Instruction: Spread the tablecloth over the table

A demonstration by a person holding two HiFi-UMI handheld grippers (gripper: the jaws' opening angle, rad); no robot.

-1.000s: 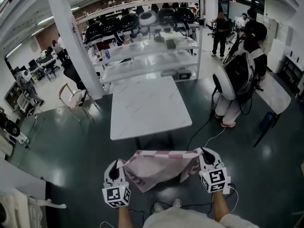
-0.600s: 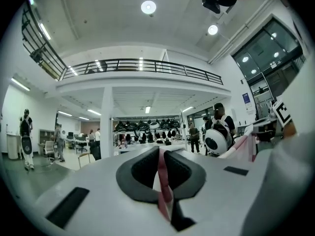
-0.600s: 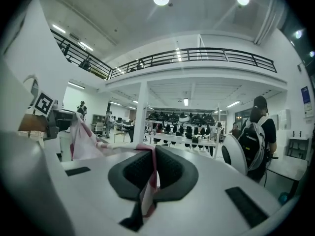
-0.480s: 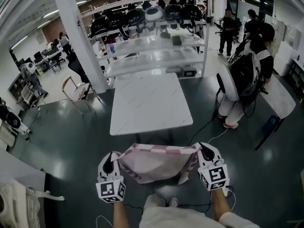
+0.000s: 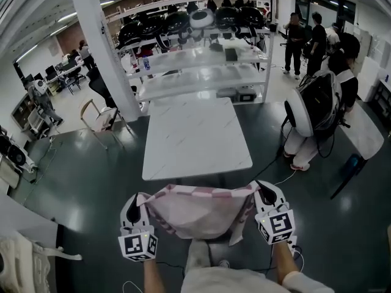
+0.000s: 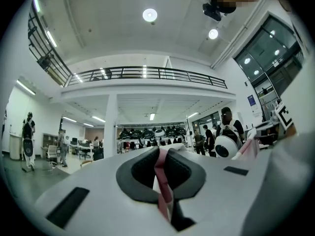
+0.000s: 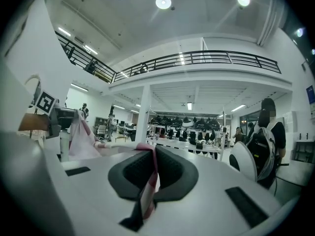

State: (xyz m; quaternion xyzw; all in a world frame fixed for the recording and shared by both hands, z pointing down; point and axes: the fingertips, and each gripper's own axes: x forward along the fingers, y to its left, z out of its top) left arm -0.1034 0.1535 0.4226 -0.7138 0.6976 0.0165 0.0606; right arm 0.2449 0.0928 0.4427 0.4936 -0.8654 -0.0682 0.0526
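At the left, the left gripper [image 5: 135, 201] has its fingers [image 6: 141, 170] closed tight on one corner of the tablecloth [image 5: 195, 212], with a pink strip of fabric pinched between the dark pads. The pink-and-white cloth hangs slack between the two grippers in front of the person's body, bunched and sagging in the middle. It is above the dark floor [image 5: 79, 188] and apart from the white marble-patterned surface [image 5: 195, 136], whose near edge lies just beyond it. At the right, the right gripper [image 5: 263, 189] holds the other corner, its fingers clamped shut on the fabric. Further right, a person with a backpack [image 5: 317, 96] stands beside the surface
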